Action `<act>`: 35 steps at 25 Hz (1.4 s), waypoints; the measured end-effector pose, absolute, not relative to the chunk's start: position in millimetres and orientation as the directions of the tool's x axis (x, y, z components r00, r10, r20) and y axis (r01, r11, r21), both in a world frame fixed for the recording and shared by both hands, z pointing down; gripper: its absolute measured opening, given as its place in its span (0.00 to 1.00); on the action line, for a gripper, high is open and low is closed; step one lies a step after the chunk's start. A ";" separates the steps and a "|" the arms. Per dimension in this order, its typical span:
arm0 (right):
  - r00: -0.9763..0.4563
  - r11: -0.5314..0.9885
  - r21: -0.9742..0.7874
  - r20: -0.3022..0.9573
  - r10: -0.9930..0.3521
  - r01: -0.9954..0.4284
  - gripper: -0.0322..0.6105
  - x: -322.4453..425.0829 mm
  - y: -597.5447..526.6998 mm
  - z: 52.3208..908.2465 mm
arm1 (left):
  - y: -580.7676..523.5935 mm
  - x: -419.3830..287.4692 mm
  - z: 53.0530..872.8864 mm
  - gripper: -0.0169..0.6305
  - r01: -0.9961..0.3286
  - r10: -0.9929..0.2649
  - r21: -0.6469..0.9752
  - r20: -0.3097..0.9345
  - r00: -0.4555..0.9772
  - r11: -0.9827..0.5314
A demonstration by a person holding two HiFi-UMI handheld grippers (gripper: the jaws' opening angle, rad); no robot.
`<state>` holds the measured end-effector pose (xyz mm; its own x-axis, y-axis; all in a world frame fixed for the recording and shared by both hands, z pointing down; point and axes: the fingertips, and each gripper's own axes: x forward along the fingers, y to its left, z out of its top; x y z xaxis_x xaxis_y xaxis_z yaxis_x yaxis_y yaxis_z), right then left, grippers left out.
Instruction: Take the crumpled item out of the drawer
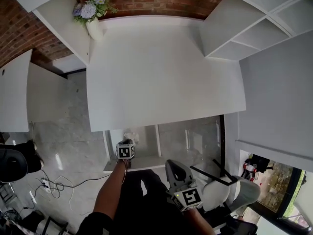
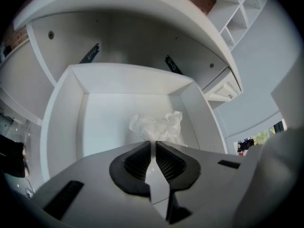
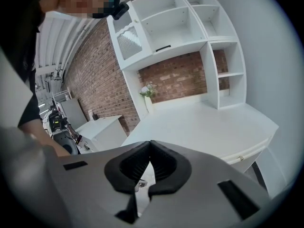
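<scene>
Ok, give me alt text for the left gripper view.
The left claw, nearly closed, appears to pinch the near edge of a crumpled white item lying in an open white drawer. The underside of the desk arches above.

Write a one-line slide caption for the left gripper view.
Left gripper pinching the near edge of the crumpled paper inside the open white drawer.

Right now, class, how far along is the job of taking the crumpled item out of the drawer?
Done: the drawer stands open. In hand: the left gripper, jaws nearly together, appears to pinch the near edge of the crumpled item, which lies on the drawer floor. Left: lifting it out. The right gripper is shut, empty, and away from the drawer.
</scene>
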<state>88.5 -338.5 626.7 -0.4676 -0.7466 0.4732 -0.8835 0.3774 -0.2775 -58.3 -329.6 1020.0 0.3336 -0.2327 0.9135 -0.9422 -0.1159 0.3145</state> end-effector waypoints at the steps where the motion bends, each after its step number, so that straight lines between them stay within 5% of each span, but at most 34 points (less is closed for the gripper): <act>1: -0.472 0.383 -0.278 0.464 -0.750 -0.881 0.07 88.9 -334.8 622.2 | -329.7 -58.4 1008.8 0.11 -0.942 -0.256 0.315 0.906 0.336 -0.120; 9: -0.537 0.459 -0.283 0.357 -0.764 -0.842 0.07 99.9 -287.0 563.7 | -299.4 -56.7 845.5 0.11 -0.939 -0.515 0.295 0.786 0.343 -0.175; 17: -0.645 0.592 -0.262 0.229 -0.729 -0.762 0.07 92.7 -253.5 529.5 | -235.1 -106.2 672.0 0.11 -0.979 -0.791 0.191 0.588 0.168 -0.065; 35: -0.617 0.588 -0.186 0.214 -0.757 -0.787 0.07 44.8 -197.5 484.4 | -162.2 -108.4 508.4 0.11 -0.972 -0.925 0.144 0.309 0.223 -0.186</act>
